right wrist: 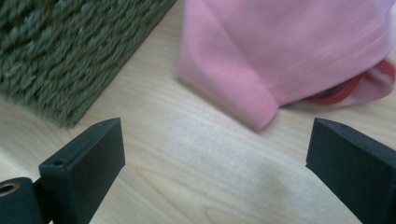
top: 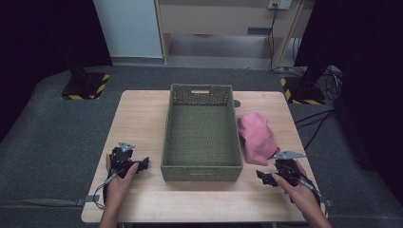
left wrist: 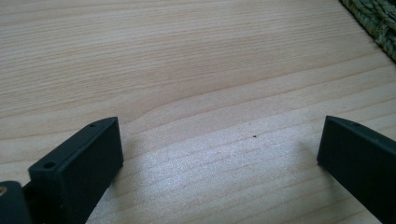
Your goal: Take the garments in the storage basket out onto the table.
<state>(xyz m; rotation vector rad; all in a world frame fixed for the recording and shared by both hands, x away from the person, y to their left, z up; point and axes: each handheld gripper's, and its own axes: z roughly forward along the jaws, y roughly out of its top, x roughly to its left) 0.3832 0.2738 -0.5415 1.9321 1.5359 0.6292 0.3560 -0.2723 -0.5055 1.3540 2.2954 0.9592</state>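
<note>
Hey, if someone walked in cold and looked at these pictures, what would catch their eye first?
Probably the green woven basket sitting empty mid-table, then the pink cloth folded on the wood just right of it. After that, the two open hand-held grippers at the near edge: the left hand-held gripper over bare wood, the right hand-held gripper pointing toward the cloth.

The wooden table (top: 142,118) is standing on grey carpet (top: 47,142). A striped base (top: 86,87) (yellow and black) is sitting beyond the table's far left corner, another base (top: 304,93) is sitting beyond its far right corner, and cables (top: 317,119) are trailing past the table's right edge.
</note>
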